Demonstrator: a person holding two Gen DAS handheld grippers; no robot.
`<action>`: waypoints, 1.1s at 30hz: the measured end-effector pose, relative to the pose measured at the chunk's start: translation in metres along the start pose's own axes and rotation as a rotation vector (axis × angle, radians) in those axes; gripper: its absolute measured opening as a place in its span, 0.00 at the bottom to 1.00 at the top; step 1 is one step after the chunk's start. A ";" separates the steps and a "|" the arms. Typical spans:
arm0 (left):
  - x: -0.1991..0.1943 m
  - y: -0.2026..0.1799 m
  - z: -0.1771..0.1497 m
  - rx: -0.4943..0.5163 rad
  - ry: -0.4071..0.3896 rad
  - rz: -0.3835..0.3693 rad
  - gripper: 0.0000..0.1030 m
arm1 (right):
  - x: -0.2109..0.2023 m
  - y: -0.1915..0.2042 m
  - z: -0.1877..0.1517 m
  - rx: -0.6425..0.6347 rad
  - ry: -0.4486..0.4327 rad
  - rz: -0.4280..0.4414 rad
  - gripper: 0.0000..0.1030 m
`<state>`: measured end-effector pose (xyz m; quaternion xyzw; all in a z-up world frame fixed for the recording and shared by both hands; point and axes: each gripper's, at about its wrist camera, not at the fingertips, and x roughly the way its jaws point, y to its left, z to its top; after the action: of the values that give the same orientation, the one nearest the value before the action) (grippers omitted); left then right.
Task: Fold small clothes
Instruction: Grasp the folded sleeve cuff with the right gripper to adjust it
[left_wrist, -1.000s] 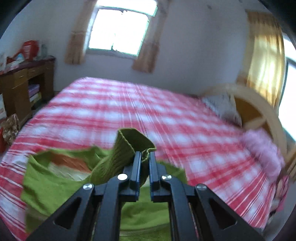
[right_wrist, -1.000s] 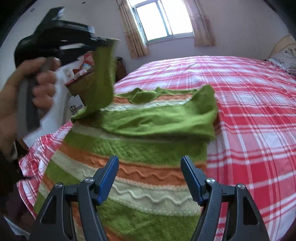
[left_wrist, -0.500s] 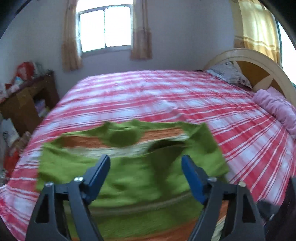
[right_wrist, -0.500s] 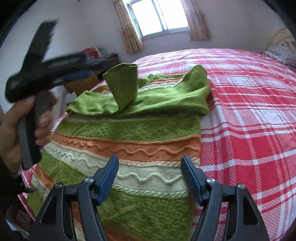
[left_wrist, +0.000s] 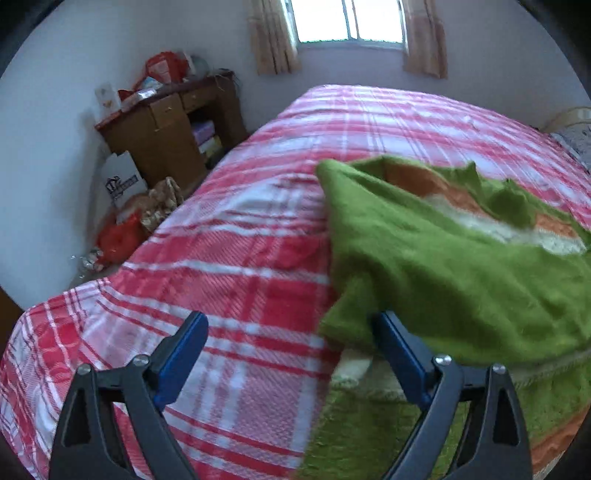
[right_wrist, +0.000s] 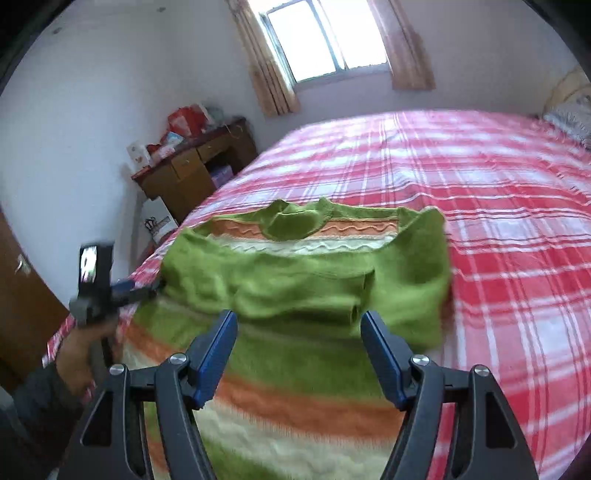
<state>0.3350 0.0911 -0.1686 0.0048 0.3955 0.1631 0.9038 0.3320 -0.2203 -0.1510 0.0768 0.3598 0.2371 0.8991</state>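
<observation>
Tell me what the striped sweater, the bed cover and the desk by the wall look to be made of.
Sweater: knitted yarn, probably wool or acrylic; fuzzy matte surface with raised wavy ridges in the orange and cream stripes.
Bed cover: woven fabric, likely cotton; flat matte red-and-white check with a fine textured weave.
Desk: wood or wood veneer; brown, slightly glossy, with drawer fronts. Too blurred to tell solid from laminate.
</observation>
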 end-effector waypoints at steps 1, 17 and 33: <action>-0.001 0.001 -0.001 -0.004 -0.003 0.008 0.96 | 0.012 -0.004 0.008 0.021 0.024 -0.005 0.68; -0.002 0.017 -0.024 -0.107 0.047 -0.070 1.00 | 0.054 -0.008 0.038 -0.131 0.046 -0.238 0.00; -0.007 0.023 -0.032 -0.145 0.027 -0.038 1.00 | 0.113 -0.020 0.022 -0.050 0.175 -0.224 0.23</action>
<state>0.3006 0.1068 -0.1824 -0.0703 0.3950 0.1744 0.8993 0.4256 -0.1827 -0.2100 -0.0073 0.4372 0.1499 0.8867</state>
